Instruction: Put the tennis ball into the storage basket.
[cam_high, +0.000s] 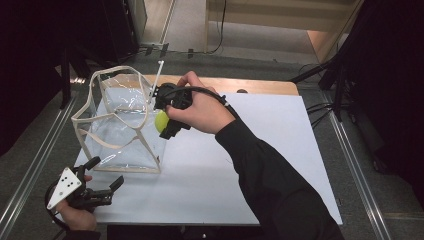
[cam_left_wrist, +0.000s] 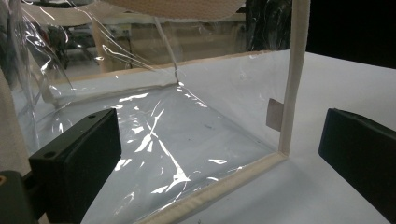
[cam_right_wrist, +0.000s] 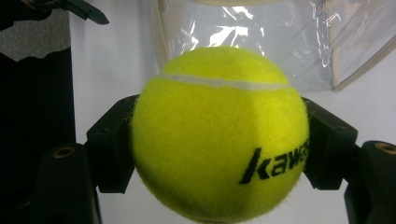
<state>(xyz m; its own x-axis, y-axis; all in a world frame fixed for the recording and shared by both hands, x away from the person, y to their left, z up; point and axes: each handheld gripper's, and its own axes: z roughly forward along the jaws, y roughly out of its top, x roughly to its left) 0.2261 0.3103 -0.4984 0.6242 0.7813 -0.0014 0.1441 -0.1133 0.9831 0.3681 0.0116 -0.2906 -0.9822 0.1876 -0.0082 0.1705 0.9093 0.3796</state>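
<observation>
The tennis ball (cam_right_wrist: 219, 135) sits clamped between the right gripper (cam_high: 167, 122)'s jaws, with the clear bag (cam_high: 120, 125) just beyond their tips, its open mouth facing up. The left gripper (cam_high: 102, 182), jaws wide and empty, faces the bag's near bottom corner.

One tennis ball (cam_right_wrist: 219, 135), one clear bag (cam_high: 120, 125), two claws.

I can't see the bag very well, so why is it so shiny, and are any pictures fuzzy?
In the left gripper view, room light glares in white streaks off the clear plastic bag, and the near black tongs look soft. In the right gripper view the tennis ball is bright with one shaded side. In the high view the room edges are dark.
</observation>
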